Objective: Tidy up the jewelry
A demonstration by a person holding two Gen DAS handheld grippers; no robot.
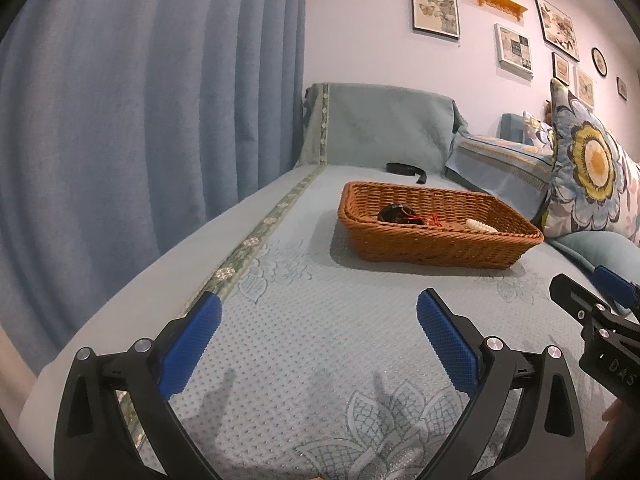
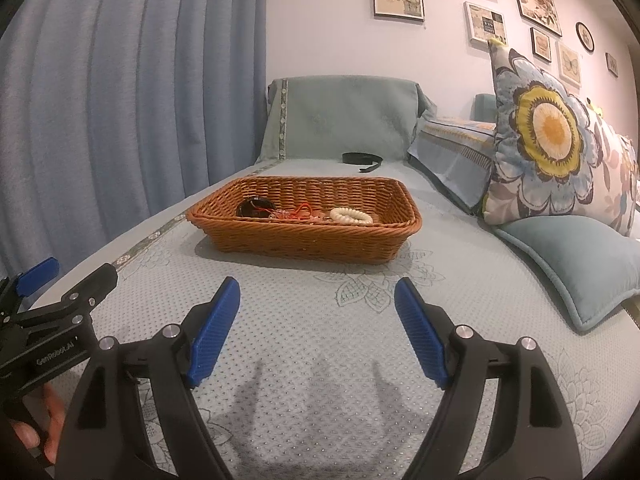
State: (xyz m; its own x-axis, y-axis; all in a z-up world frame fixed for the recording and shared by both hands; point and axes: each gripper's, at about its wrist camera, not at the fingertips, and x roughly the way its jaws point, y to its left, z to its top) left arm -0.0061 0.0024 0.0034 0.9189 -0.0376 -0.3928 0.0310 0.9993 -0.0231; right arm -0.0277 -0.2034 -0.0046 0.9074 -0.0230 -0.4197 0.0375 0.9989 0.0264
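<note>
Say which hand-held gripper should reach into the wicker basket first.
Probably the right hand-held gripper: the wicker basket lies almost straight ahead of it, the white bead bracelet in plain sight. Both stand open, empty.

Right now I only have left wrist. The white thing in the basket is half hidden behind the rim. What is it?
Observer: From right wrist it's a white bead bracelet, a full loop lying flat in the wicker basket, toward its right end.
Operator: And my other hand's jaws? I see only one side.
Observer: The right gripper is open, with nothing between its fingers and only the sofa cover below.
Operator: Anything touching the basket's right end?
Observer: No. The teal cushion lies to its right, with a strip of cover between them.
</note>
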